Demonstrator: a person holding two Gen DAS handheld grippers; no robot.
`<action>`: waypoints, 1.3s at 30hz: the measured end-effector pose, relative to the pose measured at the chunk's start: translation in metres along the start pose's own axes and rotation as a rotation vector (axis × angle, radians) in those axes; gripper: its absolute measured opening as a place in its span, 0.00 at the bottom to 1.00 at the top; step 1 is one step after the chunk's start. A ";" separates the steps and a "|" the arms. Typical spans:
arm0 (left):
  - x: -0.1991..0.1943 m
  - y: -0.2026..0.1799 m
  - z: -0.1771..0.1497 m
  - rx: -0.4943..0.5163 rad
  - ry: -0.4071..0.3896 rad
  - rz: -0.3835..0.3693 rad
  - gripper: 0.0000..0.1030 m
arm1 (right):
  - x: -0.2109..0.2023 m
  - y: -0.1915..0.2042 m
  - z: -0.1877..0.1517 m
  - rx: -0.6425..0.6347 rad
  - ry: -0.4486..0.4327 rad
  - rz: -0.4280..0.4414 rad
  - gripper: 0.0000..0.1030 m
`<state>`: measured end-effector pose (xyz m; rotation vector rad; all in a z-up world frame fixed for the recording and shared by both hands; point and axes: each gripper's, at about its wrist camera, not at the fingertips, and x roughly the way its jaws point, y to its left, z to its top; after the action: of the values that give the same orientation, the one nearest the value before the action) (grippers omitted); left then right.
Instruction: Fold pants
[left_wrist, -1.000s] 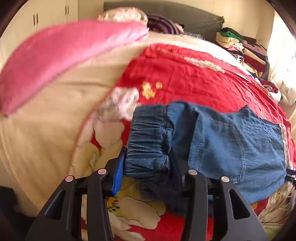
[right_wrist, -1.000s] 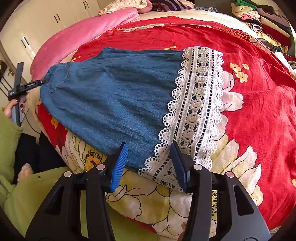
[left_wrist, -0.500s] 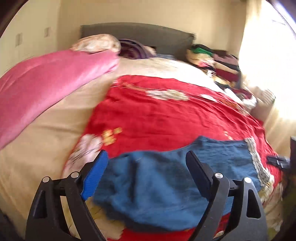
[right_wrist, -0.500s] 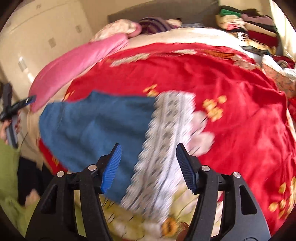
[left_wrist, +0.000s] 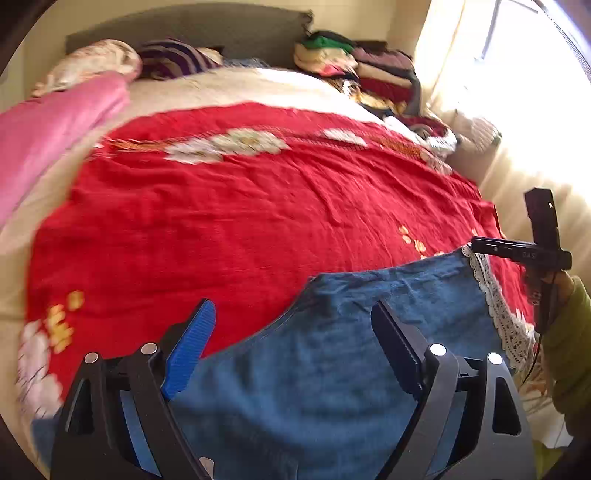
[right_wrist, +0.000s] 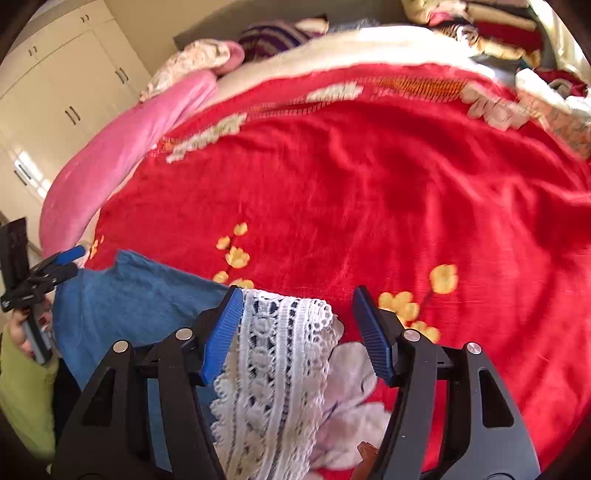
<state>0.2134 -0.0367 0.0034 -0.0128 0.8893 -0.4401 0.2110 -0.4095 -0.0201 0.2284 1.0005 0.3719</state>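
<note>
Denim pants (left_wrist: 332, 369) lying flat on the red blanket (left_wrist: 221, 221)

Both claws hang over the pants, spread and pinching nothing: left gripper (left_wrist: 291, 343) above the denim, right gripper (right_wrist: 295, 325) over the lace hem (right_wrist: 280, 354) (white, openwork).

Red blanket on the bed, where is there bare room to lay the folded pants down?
The middle of the red blanket is bare, from the denim pants at the near edge up to its white flower band. Left is the pink quilt. Crowded: folded clothes stacked at the far right corner and pillows by the headboard.
</note>
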 end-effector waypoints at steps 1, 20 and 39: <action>0.013 -0.001 0.002 0.006 0.017 -0.008 0.83 | 0.008 -0.003 -0.002 0.005 0.019 0.002 0.53; 0.046 -0.026 0.009 0.011 -0.030 -0.106 0.08 | -0.024 0.022 0.005 -0.156 -0.148 0.033 0.14; 0.017 0.003 -0.012 -0.066 -0.072 0.082 0.54 | -0.031 0.008 -0.005 -0.130 -0.154 -0.120 0.40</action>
<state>0.2147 -0.0384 -0.0178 -0.0525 0.8300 -0.3313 0.1901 -0.4149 0.0042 0.0781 0.8306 0.3041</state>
